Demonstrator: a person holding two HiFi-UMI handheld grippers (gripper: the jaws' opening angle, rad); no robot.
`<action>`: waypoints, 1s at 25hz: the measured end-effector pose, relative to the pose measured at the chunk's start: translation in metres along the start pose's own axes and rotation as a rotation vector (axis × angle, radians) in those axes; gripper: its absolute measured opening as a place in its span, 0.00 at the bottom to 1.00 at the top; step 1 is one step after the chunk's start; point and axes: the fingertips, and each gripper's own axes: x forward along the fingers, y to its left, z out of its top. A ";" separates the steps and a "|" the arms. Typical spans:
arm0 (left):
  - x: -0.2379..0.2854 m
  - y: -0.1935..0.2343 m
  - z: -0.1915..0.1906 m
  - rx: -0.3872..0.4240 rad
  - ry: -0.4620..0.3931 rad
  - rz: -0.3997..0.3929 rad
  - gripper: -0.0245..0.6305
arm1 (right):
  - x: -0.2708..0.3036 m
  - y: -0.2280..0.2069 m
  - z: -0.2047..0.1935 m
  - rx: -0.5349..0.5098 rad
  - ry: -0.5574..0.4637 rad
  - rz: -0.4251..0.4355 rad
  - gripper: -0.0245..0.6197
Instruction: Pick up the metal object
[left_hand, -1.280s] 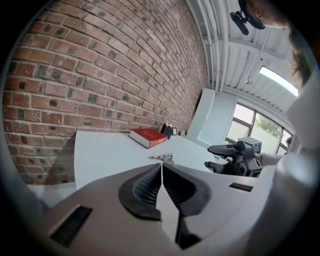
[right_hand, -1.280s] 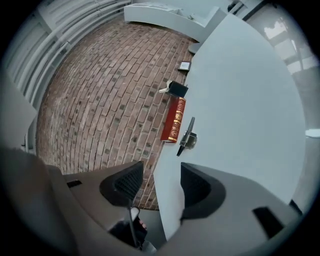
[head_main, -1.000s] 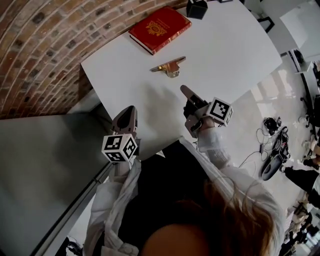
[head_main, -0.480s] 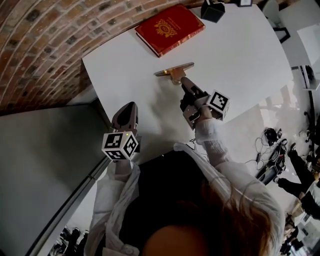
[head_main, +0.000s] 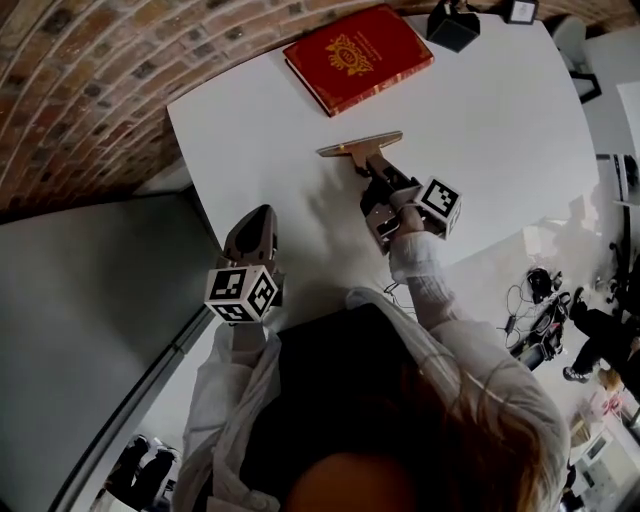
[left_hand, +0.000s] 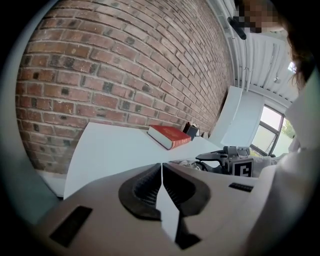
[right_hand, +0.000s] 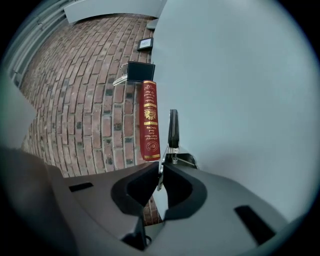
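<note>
The metal object (head_main: 358, 148) is a flat brass-coloured bar with a small sprung part, lying on the white table (head_main: 500, 130) just in front of the red book. In the right gripper view it stands as a dark bar (right_hand: 173, 127) rising from a thin bright plate. My right gripper (head_main: 372, 172) has reached its near end. Its jaws are closing, and the thin plate sits pinched between the pads of the right gripper (right_hand: 160, 172). My left gripper (head_main: 260, 222) hangs over the table's near left edge, well away from the object. The left gripper (left_hand: 161, 172) is shut with nothing in it.
A red book (head_main: 358, 55) with a gold crest lies at the table's far side, and a black box (head_main: 452, 24) stands beyond it. A brick wall (head_main: 80, 90) runs along the left. Cables and gear lie on the floor (head_main: 545, 300) at the right.
My right gripper went forward across the table to the metal object and its jaws drew together on the object's near end. The left gripper stayed where it was.
</note>
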 end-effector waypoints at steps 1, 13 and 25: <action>0.001 0.000 -0.001 -0.001 0.001 0.000 0.07 | 0.001 0.001 0.000 0.007 -0.001 -0.001 0.09; -0.027 0.012 0.000 0.004 -0.038 0.021 0.07 | -0.015 0.017 -0.013 -0.178 0.004 0.013 0.06; -0.102 0.015 0.006 0.045 -0.103 0.029 0.07 | -0.065 0.078 -0.075 -0.485 0.007 0.070 0.06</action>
